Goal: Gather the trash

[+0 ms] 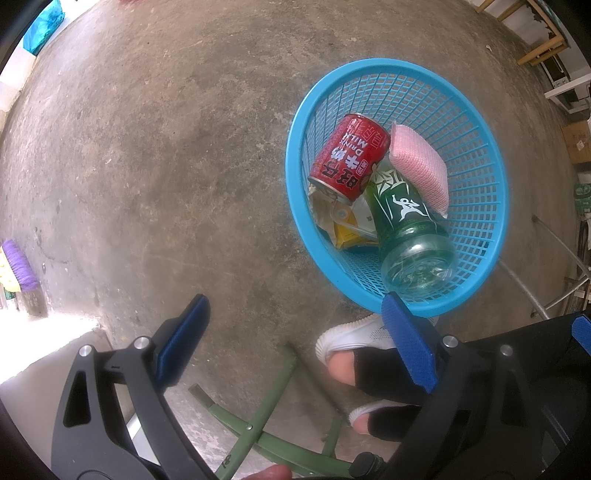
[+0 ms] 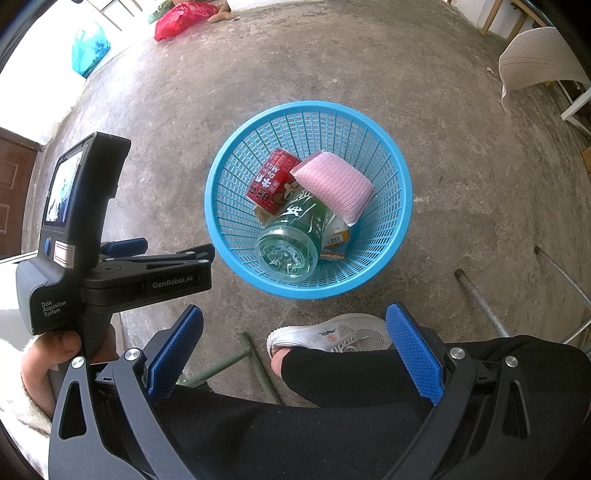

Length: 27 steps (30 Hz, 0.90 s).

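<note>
The left gripper (image 1: 295, 343) fills the bottom of its view, its blue pads (image 1: 184, 339) spread wide with nothing between them. The right gripper (image 2: 295, 350) sits likewise at the bottom of its own view, wide and empty, over a black trouser leg (image 2: 351, 373) and a white shoe (image 2: 332, 334). In the right view the left gripper also shows at mid-left, held by a hand (image 2: 48, 362) in the lower left corner.

The blue basket (image 2: 236, 266) stands on the concrete floor (image 2: 155, 110), in the centre of the right view and in the right half of the left view. Inside it lie a red can (image 1: 349, 158), a green bottle (image 1: 406, 225) with its base toward the cameras, a pink sponge (image 1: 419, 168) leaning against the bottle, and a yellow carton (image 1: 351, 230) underneath. The can rests against the bottle.

A green metal frame (image 1: 273, 398) lies at the bottom centre of the left view. Red (image 2: 181, 16) and teal (image 2: 88, 50) bags lie on the floor at the upper left of the right view.
</note>
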### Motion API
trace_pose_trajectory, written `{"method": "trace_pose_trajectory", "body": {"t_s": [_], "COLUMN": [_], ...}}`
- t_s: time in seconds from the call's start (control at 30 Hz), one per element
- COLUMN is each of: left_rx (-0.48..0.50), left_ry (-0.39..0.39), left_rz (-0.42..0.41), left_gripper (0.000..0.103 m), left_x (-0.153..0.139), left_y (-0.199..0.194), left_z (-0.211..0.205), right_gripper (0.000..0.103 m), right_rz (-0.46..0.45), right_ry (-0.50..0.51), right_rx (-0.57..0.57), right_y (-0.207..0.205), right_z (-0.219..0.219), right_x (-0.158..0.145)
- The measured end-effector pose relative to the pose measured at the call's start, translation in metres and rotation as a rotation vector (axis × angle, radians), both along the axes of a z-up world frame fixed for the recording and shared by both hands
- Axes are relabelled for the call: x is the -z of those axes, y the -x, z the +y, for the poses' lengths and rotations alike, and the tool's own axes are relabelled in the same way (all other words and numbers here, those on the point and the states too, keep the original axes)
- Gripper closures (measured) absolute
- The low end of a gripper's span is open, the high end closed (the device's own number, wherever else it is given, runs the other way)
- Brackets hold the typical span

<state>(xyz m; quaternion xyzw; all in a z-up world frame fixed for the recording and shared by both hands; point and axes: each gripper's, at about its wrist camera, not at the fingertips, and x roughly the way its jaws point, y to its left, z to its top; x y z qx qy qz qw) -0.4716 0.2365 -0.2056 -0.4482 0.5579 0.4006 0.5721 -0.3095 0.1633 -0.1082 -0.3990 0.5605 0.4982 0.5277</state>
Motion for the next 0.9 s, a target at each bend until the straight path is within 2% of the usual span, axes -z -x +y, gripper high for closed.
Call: {"method": "trace_pose_trajectory", "body": {"t_s": [0.9], "left_rx": [0.000], "left_ry": [0.002], "left_rz": [0.000], "left_gripper": [0.013], "left_x": [0.0002], "left_y": [0.0002], "left_z": [0.0008], "right_gripper": [0.007], "right_rz": [0.001], "right_ry": [-0.001], "right_rx": [-0.001], "right_y": [-0.0015], "right_z": [-0.0007], "right_x": [0.0006]}}
